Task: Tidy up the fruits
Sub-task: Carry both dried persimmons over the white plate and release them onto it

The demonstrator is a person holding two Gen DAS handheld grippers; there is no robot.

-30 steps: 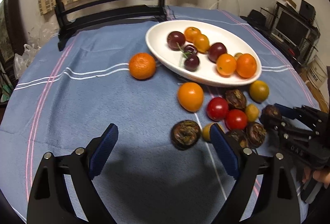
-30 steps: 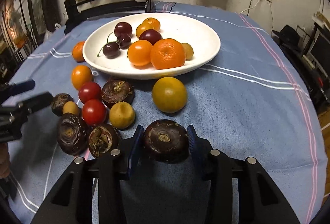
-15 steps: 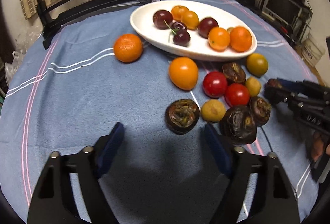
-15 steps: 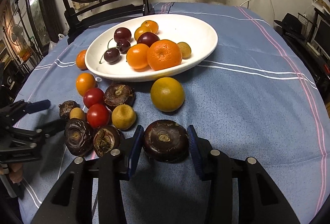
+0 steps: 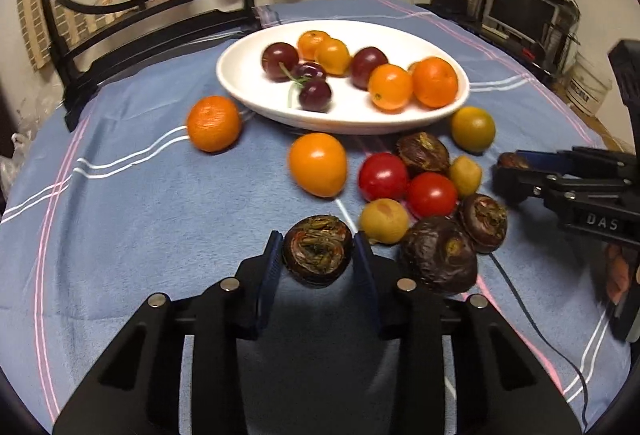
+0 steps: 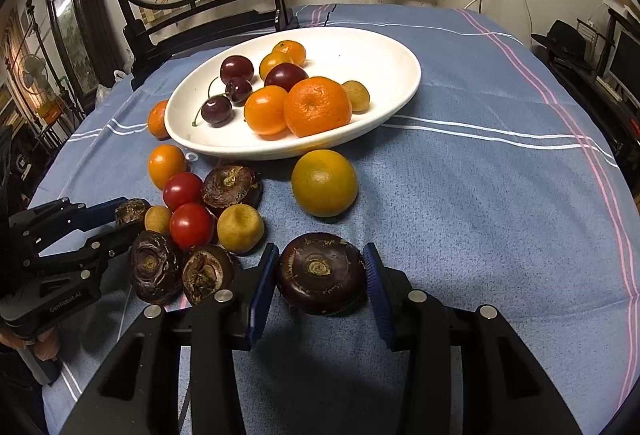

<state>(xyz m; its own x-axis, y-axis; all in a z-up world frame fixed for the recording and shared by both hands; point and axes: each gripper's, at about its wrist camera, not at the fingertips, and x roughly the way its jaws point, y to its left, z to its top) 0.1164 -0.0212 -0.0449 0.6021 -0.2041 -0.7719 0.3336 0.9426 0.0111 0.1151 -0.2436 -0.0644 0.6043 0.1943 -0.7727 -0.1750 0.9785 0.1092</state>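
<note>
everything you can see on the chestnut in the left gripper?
The chestnut is a squat, round, dark brown bulb with a glossy skin and a rough, flaky crown in tan, green and reddish bits, tipped toward the camera. It sits between the blue pads of the left gripper, both of which press its sides. Whether it rests on the blue cloth or is just lifted cannot be told. It lies apart from the other fruit.

Fruits (image 6: 240, 223) beside (probably touching) plate (image 6: 400, 91)

left claw (image 5: 318, 259) gripping water chestnut (image 5: 318, 250)
</note>
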